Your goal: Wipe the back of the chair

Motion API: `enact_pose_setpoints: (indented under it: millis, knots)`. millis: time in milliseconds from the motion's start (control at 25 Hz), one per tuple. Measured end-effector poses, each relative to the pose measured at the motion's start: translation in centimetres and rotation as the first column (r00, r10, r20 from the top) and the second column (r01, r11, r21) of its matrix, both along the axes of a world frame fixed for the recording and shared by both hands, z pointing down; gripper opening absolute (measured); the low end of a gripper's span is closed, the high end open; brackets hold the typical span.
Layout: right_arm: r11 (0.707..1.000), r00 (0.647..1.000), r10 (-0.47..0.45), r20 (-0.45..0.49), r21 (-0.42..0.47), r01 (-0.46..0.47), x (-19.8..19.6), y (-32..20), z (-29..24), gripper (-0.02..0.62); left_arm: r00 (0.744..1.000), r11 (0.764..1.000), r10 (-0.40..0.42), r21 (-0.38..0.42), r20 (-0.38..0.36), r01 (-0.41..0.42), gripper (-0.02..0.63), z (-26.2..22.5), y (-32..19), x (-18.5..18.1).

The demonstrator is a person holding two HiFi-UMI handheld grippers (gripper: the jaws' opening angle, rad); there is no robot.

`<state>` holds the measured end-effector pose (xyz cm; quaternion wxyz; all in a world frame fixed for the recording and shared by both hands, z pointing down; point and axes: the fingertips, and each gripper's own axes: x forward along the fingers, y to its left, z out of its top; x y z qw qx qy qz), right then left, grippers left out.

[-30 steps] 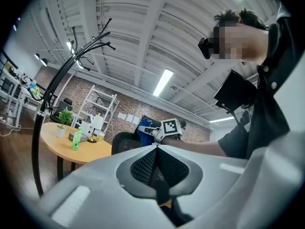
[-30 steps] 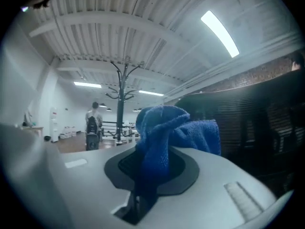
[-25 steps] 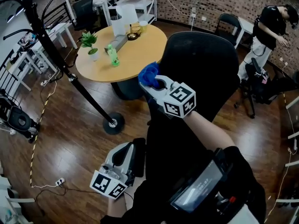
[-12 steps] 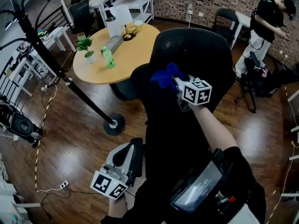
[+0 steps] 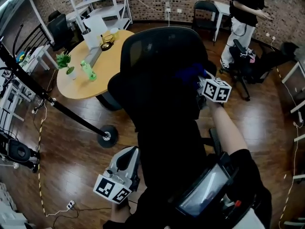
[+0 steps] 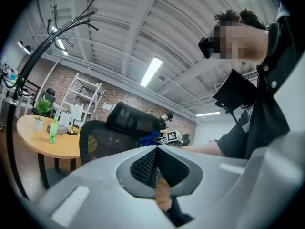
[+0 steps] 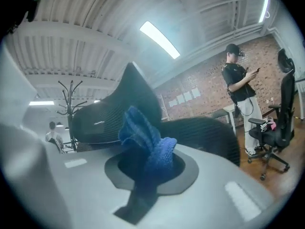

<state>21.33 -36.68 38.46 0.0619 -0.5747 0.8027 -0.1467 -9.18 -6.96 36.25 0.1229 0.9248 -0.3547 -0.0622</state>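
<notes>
Since the earlier frames the black chair [image 5: 162, 70] has shifted to the top centre of the head view, and the right gripper [image 5: 200, 81] has crossed its back from the left edge to the right edge. Its jaws pinch a blue cloth [image 5: 190, 72] that touches the backrest. At the lower left, the left gripper [image 5: 127, 155] has its jaws pressed together on nothing.
</notes>
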Motion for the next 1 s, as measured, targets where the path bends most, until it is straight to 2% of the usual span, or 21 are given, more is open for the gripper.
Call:
enact_pose_setpoints:
  millis: [120,320,400,480,560,760,880,1000]
  knots:
    - [0.997,0.997,0.072,-0.006,-0.010,-0.072,4.6,0.4,0.0,0.054,1.000,1.000,0.024,-0.006,0.006,-0.024,0.005,0.0,-0.1,1.0]
    - [0.980,0.979,0.197,0.057,-0.017,-0.196,10.7,2.1,0.0,0.054,0.999,0.999,0.052,-0.007,0.004,-0.052,0.005,0.3,-0.3,2.1]
    - [0.966,0.965,0.259,0.038,-0.005,-0.259,12.4,3.6,-0.3,0.054,0.998,0.998,0.066,-0.010,0.002,-0.066,0.005,0.5,-0.4,2.4]
    - [0.939,0.939,0.345,-0.003,0.017,-0.345,13.9,5.3,-0.9,0.054,0.997,0.997,0.081,-0.012,-0.004,-0.081,0.005,0.5,-0.5,2.8]
    - [0.920,0.920,0.391,-0.019,0.032,-0.390,14.4,6.4,-1.1,0.054,0.995,0.995,0.094,-0.011,-0.012,-0.094,0.005,0.5,-0.6,3.1]
    - [0.945,0.943,0.322,-0.082,-0.022,-0.325,11.1,5.6,2.0,0.054,0.996,0.996,0.090,-0.013,-0.016,-0.090,0.005,0.5,-0.5,2.7]
    - [0.963,0.959,0.248,-0.136,-0.067,-0.259,6.7,3.8,4.7,0.055,0.999,0.999,0.044,-0.024,-0.008,-0.045,0.005,0.7,-0.3,1.0]
    - [0.975,0.971,0.185,-0.151,-0.092,-0.200,1.5,2.2,6.4,0.054,1.000,0.999,-0.012,-0.033,-0.002,0.012,0.005,1.0,0.0,-1.3]
